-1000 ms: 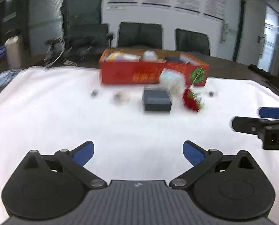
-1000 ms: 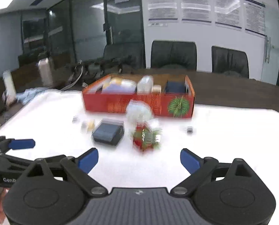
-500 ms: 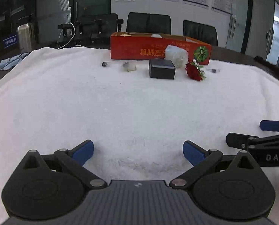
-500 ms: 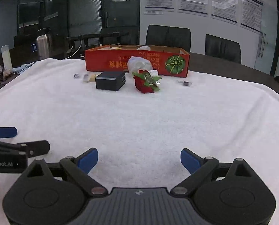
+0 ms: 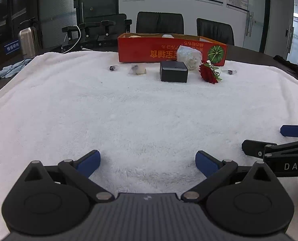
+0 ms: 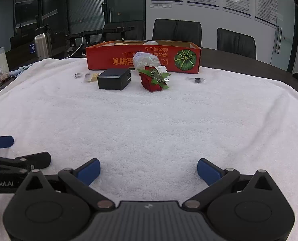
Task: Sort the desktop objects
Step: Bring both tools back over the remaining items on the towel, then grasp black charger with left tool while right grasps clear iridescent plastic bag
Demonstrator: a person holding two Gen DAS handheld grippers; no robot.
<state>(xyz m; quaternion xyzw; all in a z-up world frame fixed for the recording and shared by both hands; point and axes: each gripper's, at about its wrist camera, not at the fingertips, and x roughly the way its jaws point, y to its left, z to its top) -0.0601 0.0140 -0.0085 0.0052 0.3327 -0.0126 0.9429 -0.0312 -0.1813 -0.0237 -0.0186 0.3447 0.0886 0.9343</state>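
Sorting barely under way: several items sit in the red box [image 6: 143,57], others wait outside it.
Far ahead of the left gripper [image 5: 148,160], spread and empty, lie small packets [image 5: 138,69], black charger [image 5: 174,71], rose [image 6: 152,81]; right gripper [image 6: 148,169] likewise spread, empty.

Right gripper [image 6: 148,169] sits low at 6 o'clock over the white towel [image 6: 149,124], blue-padded fingers spread wide with nothing between them. Left gripper [image 6: 10,150] enters at 9 o'clock, fingers apart. Toward 12 o'clock stands the red cardboard box [image 6: 143,57]. Just in front of it: black charger [image 6: 114,79], red artificial rose [image 6: 152,80], and a clear plastic bag [image 6: 146,61] touching the box. A small dark item [image 6: 197,79] lies at 1 o'clock.
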